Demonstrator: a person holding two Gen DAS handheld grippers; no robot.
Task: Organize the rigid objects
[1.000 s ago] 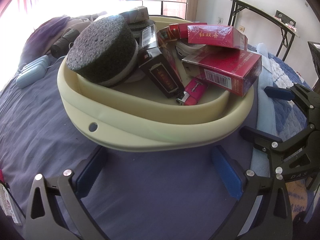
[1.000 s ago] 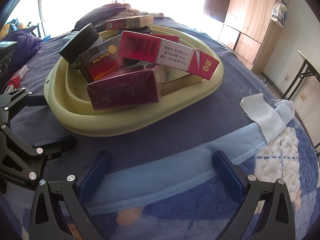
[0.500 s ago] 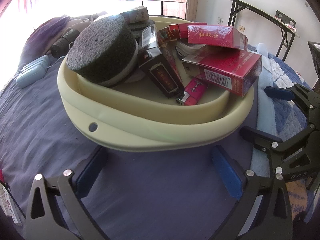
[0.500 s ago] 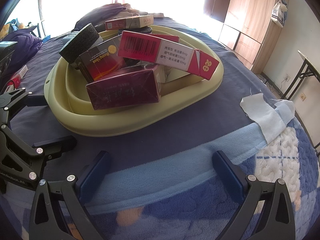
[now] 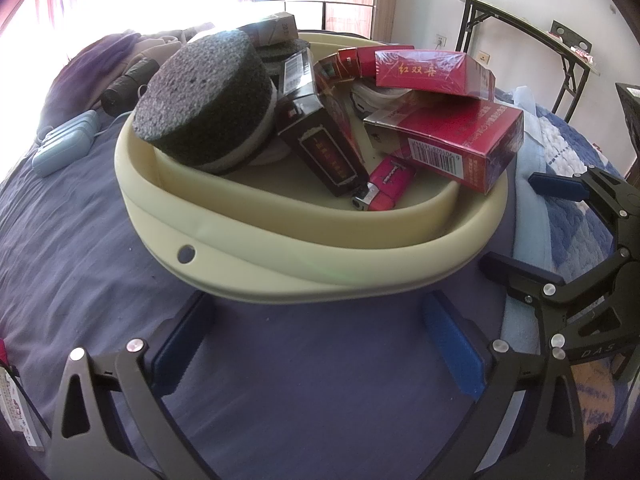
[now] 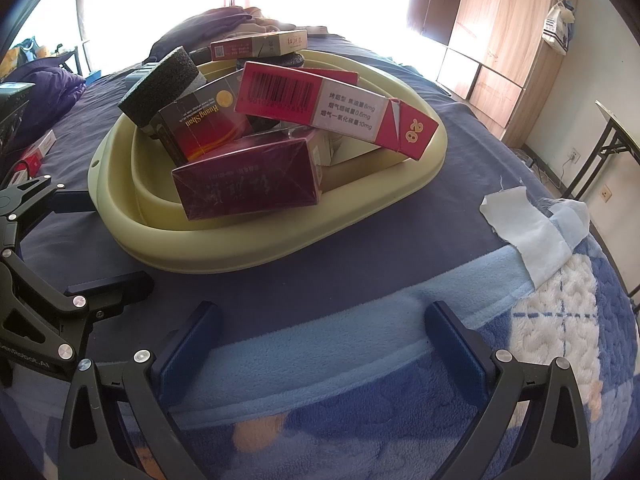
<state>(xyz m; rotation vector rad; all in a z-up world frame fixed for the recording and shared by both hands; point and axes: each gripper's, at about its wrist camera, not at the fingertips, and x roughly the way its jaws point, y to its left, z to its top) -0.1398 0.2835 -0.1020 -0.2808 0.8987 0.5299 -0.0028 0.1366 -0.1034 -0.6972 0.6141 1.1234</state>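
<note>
We hold the left gripper (image 5: 320, 344) and right gripper (image 6: 324, 344) spread wide and empty, low over the bed (image 5: 80, 216), just short of the cream basin (image 5: 280, 276). It holds heaped cigarette boxes (image 6: 248, 184), a dark foam block (image 5: 204, 100) and a pink lighter (image 5: 386, 186).

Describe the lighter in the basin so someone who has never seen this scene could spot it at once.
Find the pale yellow basin on the purple bedsheet. On its floor near the front wall, between the dark upright box and the big red carton, lies the lighter. It is the only small pink item, with a metal tip.
</note>
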